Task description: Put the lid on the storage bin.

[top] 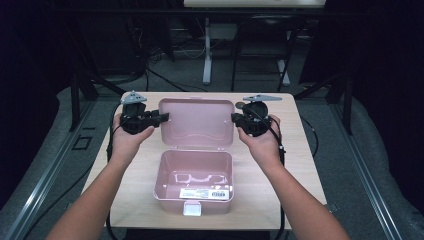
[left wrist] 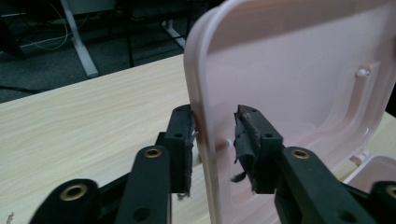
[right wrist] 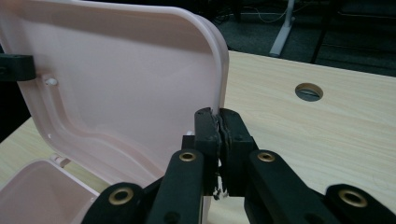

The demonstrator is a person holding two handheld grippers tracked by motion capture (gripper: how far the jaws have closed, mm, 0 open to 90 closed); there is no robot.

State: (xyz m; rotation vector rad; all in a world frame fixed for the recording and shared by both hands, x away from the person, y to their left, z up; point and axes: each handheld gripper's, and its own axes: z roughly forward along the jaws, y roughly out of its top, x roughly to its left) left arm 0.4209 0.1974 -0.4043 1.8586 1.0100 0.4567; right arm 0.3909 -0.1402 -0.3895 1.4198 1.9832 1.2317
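High view, box: pink plastic box (top: 194,182) sits mid-table (top: 300,150), base open toward the camera; white barcode label (top: 204,193) inside, latch tab (top: 192,208) at near edge.
High view, lid: lid (top: 197,122) stands raised behind the base, hinged at its rear.
High view, tools: left gripper (top: 165,118) at lid's left edge, right gripper (top: 234,117) at its right edge.
Left gripper view: left gripper (left wrist: 215,149) jaws straddle the lid rim (left wrist: 201,116), gap showing on the inner side; not clamped.
Right gripper view: right gripper (right wrist: 219,149) jaws pressed together on the lid edge (right wrist: 219,88); grip looks firm.
Progress, judged: lid is up and box reads as opened; whether it goes further back or down, cannot tell.
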